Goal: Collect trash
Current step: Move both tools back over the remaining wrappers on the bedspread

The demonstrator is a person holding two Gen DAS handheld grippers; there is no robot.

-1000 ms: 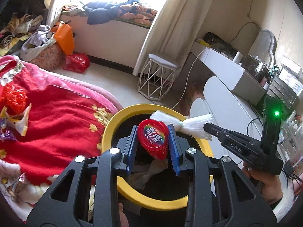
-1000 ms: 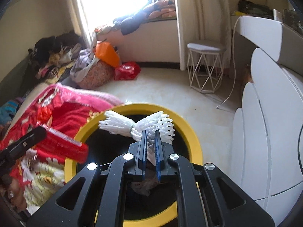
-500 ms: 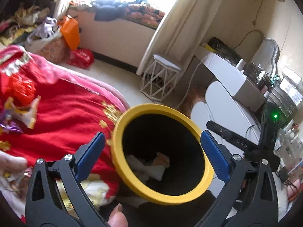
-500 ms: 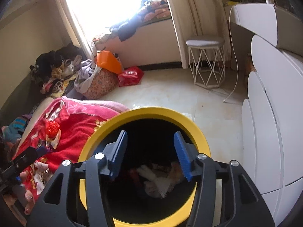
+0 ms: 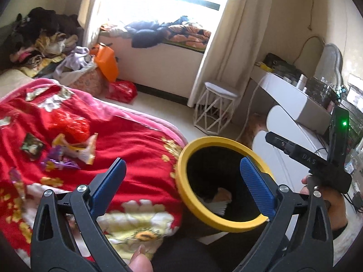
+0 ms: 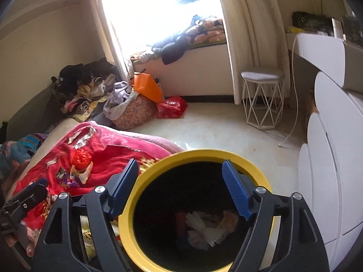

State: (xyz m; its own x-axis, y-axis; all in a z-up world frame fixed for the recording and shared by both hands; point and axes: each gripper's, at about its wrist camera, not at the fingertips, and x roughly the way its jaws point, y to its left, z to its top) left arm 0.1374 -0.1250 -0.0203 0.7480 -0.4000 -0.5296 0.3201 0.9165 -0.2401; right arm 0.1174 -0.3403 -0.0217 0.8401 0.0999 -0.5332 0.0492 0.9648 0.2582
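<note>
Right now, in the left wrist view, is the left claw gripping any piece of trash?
No: the left claw stands wide open with nothing between its blue pads, over the blanket and the yellow-rimmed bin.

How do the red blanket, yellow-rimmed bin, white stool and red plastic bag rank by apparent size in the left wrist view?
1. red blanket
2. yellow-rimmed bin
3. white stool
4. red plastic bag

The bin is nearest the camera, so its lead over the stool may be exaggerated.

The bin's (image 6: 127,222) near rim is cut off by the bottom edge. Its dark inside hides most of the trash (image 6: 204,229). Small wrappers (image 5: 68,156) on the bedspread (image 5: 136,149) are blurred, unreadable.
</note>
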